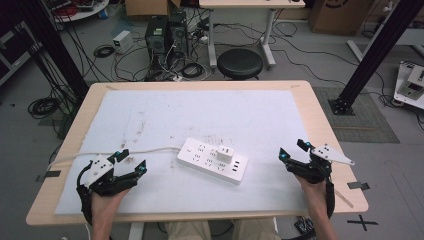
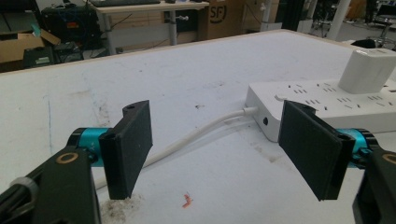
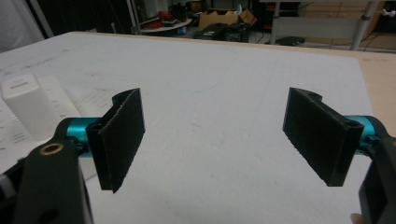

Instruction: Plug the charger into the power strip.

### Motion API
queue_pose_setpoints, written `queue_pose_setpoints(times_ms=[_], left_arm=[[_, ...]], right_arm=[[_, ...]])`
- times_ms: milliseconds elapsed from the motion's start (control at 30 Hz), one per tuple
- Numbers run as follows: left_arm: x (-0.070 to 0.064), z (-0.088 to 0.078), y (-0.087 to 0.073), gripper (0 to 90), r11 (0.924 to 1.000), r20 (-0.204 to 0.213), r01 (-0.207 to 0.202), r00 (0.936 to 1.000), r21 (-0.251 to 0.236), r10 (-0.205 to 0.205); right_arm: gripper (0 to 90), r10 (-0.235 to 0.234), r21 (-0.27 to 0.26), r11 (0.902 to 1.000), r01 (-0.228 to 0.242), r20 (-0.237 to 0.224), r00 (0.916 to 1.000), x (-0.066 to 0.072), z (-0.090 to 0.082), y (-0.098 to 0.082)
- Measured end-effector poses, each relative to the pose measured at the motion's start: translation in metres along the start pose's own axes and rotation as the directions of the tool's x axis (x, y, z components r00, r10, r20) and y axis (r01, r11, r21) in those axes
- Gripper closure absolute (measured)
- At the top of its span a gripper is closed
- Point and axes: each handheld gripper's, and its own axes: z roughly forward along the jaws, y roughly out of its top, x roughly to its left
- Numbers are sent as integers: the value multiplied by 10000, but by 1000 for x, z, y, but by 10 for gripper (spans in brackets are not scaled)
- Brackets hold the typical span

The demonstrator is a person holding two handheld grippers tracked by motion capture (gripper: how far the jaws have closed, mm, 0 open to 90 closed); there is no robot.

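Two black two-jaw grippers rest low over the white mat, well apart, both with jaws spread wide and nothing between them: the left gripper point(image 1: 131, 163) and the right gripper point(image 1: 292, 150). Between them lies a long white plastic power strip point(image 1: 212, 160), a white cube-shaped charger point(image 1: 225, 153) plugged into its top.

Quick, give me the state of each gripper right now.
Left gripper: open, holding nothing, near the white power strip.
Right gripper: open, holding nothing.
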Motion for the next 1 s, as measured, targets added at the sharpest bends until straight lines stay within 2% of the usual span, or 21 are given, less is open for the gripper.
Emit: queue_pose_setpoints(times_ms=[200, 967, 1000], left_arm=[[-1, 4, 1, 261, 9999, 97, -91, 9999, 58, 91], [1, 7, 1, 261, 9999, 136, -145, 9998, 73, 144], [1, 7, 1, 261, 9999, 120, -140, 9998, 94, 139]], right_arm=[[214, 193, 16, 9998, -193, 89, 9998, -6, -2, -2], [214, -102, 162, 9998, 102, -18, 9999, -3, 2, -2], [207, -94, 314, 9995, 95, -32, 10000, -2, 4, -2]])
